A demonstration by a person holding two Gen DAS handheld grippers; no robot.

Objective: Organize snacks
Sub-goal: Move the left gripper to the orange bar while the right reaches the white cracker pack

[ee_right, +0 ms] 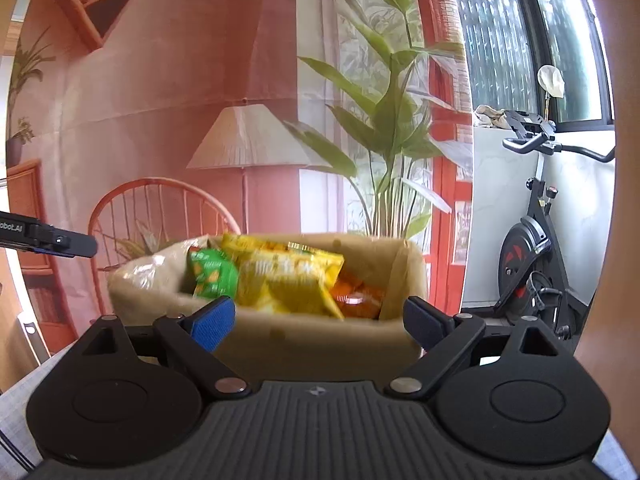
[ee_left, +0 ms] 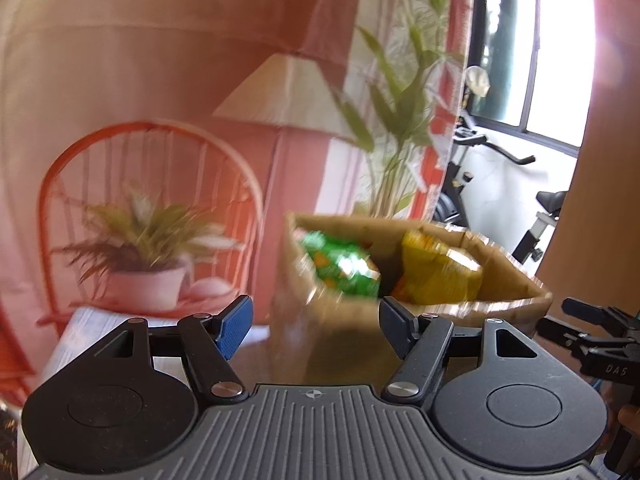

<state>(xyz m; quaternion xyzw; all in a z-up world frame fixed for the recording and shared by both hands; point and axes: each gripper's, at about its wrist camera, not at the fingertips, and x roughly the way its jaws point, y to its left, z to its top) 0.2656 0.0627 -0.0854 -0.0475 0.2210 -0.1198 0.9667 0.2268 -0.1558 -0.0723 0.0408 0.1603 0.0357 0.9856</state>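
an exercise bike (ee_right: 532, 248) stands at the right by the window, beside a printed backdrop (ee_right: 160, 100) of a chair, lamp and plants behind the bench (ee_left: 72, 332). a brown paper bag (ee_right: 312, 340) stands open just ahead of both claws, holding green (ee_right: 212, 274), yellow (ee_right: 288, 280) and orange (ee_right: 356, 296) snack packets, blurred. the left claw (ee_left: 314, 326) and right claw (ee_right: 320, 320) both gape wide, empty.

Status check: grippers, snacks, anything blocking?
Left gripper open, empty. Right gripper open, empty. Green pack, yellow pack, orange pack in brown bag. Nothing blocking.
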